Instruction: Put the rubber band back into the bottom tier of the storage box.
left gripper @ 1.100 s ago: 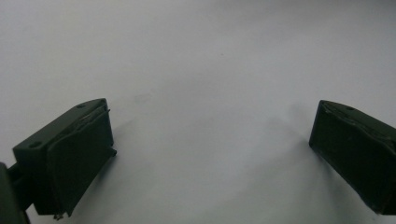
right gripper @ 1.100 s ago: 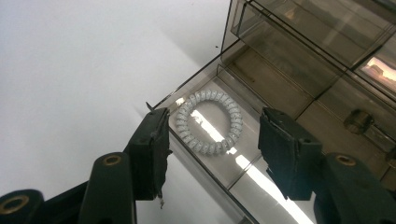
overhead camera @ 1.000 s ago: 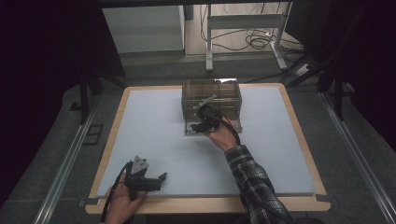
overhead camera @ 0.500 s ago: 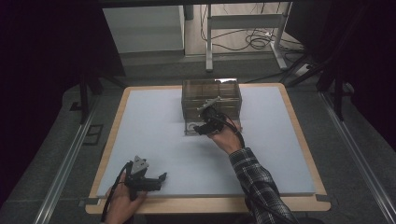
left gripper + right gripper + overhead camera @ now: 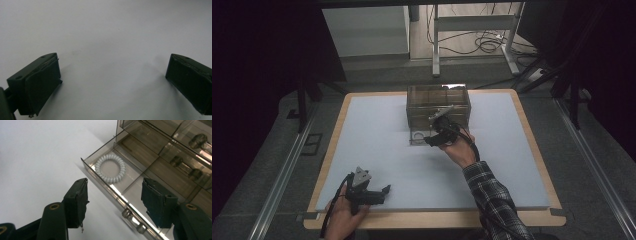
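Right claw [image 5: 113, 202] is spreading, empty, over the smoky clear plastic drawer [image 5: 130, 182] holding a white spiral hair tie [image 5: 111, 168]; it should grip the drawer's knob squarely. Left claw [image 5: 112, 82] is resting spread, empty, on the tabletop [image 5: 377, 145].

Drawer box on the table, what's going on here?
A person is working at a clear drawer box with the right gripper. Its bottom drawer is pulled out, with a white spiral hair tie lying in the left compartment. The right gripper's fingers have just been opening and straddle the drawer front near its knob, nothing pinched between them. The left gripper rests open on the white tabletop, holding nothing.
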### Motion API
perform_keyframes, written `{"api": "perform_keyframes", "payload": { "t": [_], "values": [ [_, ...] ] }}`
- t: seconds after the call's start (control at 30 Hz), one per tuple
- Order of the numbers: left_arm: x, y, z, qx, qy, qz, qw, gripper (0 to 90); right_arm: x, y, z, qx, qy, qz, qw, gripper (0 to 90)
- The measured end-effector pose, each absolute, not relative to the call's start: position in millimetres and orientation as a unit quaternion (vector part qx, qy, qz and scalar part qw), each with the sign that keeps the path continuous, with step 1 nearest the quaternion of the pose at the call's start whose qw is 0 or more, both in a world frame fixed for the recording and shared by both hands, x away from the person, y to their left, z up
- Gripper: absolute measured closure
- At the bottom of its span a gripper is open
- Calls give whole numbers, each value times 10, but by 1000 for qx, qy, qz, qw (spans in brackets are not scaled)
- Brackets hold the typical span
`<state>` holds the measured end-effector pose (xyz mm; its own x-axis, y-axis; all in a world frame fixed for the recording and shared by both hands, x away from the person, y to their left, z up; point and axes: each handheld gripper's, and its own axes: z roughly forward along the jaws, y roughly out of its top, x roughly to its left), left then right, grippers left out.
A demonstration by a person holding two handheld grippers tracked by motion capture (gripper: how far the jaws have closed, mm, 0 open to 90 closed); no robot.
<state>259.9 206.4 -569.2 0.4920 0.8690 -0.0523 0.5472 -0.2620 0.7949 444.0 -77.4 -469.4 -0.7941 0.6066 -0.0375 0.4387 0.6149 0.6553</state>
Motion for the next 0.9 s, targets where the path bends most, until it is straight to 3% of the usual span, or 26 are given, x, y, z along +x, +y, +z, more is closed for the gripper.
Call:
{"api": "perform_keyframes", "payload": {
  "t": [0.9],
  "values": [
    [2599,2063,-5692,767,461,203,396,0,4252,-1108,-4700,304,887,324,125,291]
  ]
}}
